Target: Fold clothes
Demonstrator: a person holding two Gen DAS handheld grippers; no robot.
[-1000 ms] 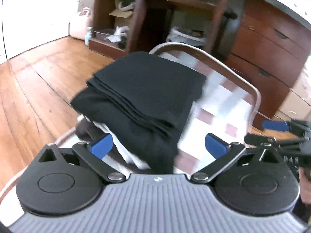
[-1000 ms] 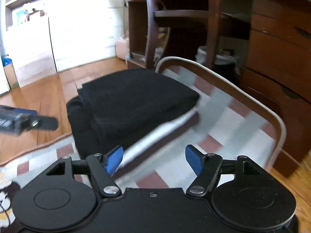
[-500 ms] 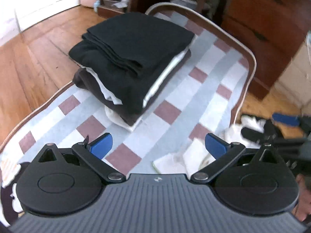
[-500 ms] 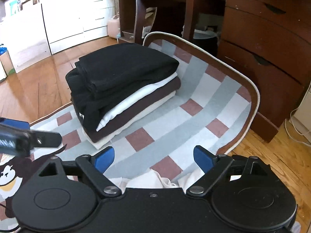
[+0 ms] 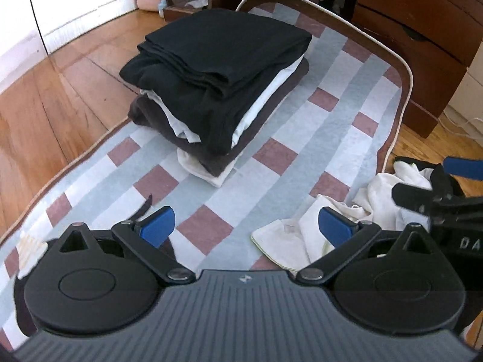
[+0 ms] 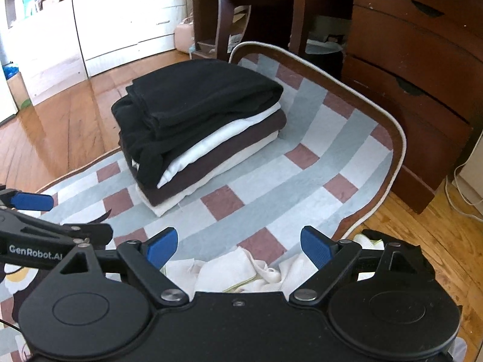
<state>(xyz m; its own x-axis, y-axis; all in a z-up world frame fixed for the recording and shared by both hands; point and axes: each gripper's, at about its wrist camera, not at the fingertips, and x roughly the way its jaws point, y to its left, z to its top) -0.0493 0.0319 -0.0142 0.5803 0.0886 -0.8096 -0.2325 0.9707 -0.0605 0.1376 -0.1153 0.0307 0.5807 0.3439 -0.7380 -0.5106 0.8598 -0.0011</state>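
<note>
A stack of folded clothes (image 5: 217,84) (image 6: 193,120), black on top with white and brown layers under it, rests on the far half of a checked rug (image 5: 329,120) (image 6: 320,138). A crumpled white garment (image 5: 305,232) (image 6: 241,271) lies at the rug's near right edge. My left gripper (image 5: 246,226) hovers open over the rug, its right finger above that garment. My right gripper (image 6: 238,242) is open too, just above the white garment, holding nothing. Each gripper shows at the edge of the other's view.
Dark wooden drawers (image 6: 416,69) stand to the right of the rug, a chair's legs (image 6: 223,15) behind it. Wooden floor (image 5: 45,105) spreads to the left, with white cabinets (image 6: 120,15) beyond. More dark and white cloth (image 5: 413,169) lies off the rug's right edge.
Both grippers have pulled back from the stack and tilted down; the stack now sits farther off and the white garment has come into view. The right jaws stand a little wider.
</note>
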